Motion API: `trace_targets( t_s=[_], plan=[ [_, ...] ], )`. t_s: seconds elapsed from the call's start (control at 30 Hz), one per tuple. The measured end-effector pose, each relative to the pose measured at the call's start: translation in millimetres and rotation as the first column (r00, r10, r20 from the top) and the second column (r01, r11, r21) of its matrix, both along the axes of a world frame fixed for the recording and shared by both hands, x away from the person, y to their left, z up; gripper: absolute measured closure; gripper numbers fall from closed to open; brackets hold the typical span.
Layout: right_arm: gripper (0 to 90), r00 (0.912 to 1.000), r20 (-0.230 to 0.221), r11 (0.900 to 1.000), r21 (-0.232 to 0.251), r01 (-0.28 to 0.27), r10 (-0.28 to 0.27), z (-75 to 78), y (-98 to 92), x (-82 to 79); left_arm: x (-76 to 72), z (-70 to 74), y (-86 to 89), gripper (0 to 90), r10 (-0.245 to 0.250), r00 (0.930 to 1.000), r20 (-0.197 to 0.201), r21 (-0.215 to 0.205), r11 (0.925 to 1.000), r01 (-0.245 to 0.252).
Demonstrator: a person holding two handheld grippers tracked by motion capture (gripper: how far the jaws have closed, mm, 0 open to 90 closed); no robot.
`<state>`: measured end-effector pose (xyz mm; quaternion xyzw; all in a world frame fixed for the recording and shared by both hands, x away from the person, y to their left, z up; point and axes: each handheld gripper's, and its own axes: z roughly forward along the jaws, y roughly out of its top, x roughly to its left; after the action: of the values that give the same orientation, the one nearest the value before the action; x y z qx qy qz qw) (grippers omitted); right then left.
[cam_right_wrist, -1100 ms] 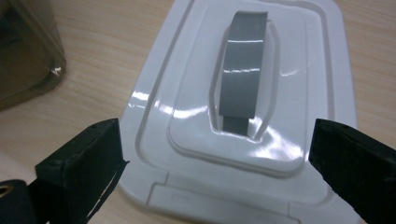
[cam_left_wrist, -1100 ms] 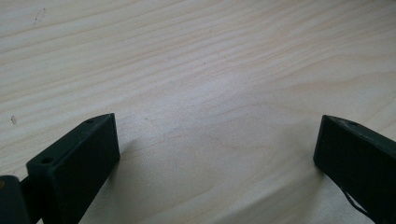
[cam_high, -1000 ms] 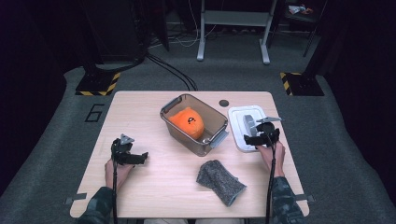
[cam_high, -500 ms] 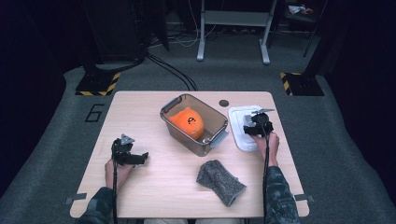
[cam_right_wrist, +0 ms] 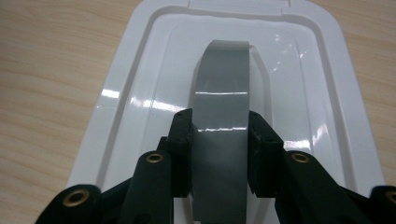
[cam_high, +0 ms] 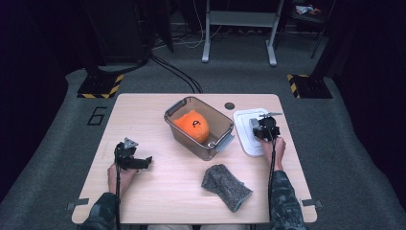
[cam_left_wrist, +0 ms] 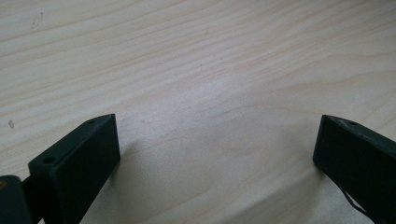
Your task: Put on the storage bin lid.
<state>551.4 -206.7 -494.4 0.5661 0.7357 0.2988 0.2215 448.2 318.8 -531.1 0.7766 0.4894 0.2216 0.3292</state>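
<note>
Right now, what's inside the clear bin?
An orange cap with a dark emblem lies inside the clear bin. Whatever is beneath the cap is covered.

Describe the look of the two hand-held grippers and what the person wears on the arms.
Both are black. The left hand-held gripper carries a grey three-cornered plate on top and has blocky, flat-faced fingers. The right hand-held gripper has linkage arms with brass-coloured rivets. A black cable trails from each back along the forearm. The sleeves are dark camouflage.
</note>
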Motion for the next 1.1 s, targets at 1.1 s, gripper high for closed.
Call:
trace_targets(
  t_s=[1.1],
  plan=[
    [66.8,0.9961,0.055,0.997,0.029,-0.071,0.07,53.5,-22.9,-26.9,0.4,0.2,-0.6,2.1,0.001,1.0,-0.002,-0.01,1.0,-0.002]
  ],
)
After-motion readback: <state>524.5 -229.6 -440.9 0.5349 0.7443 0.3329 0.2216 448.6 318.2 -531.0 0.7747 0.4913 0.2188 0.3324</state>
